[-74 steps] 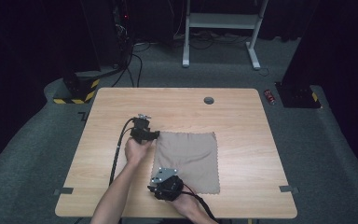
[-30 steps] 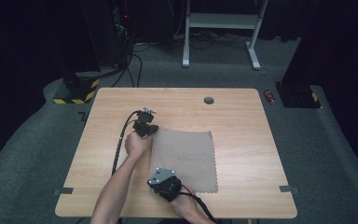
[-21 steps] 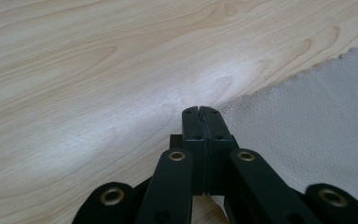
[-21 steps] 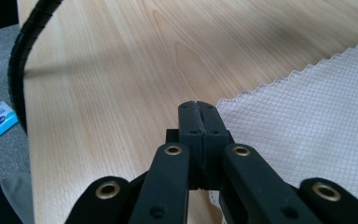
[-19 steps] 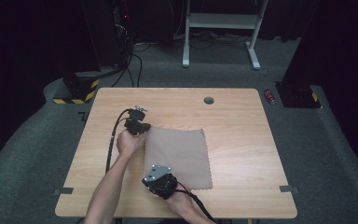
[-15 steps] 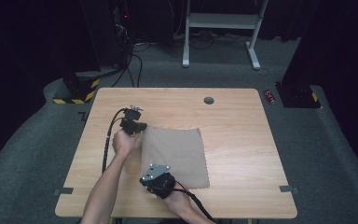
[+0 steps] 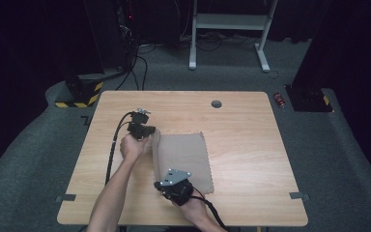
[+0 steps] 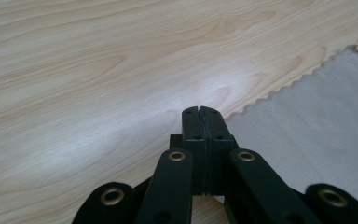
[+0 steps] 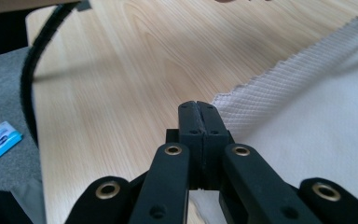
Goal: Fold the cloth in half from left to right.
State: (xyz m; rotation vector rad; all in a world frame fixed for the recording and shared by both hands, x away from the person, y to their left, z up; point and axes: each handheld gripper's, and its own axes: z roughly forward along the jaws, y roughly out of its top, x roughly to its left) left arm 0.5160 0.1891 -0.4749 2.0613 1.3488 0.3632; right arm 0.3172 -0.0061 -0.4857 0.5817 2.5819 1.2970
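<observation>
Both grippers, left (image 7: pixel 142 129) and right (image 7: pixel 174 186), are clamped on the cloth (image 7: pixel 186 157) at centre frame, mid-fold; next, carry its edge rightward evenly.

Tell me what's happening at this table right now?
A person works a tan cloth on a wooden table with a gripper in each hand. The left gripper is at the cloth's far left corner and the right gripper at its near left corner, both with jaws closed at the scalloped edge. The left edge looks lifted and curled inward, as if a fold is under way.
</observation>
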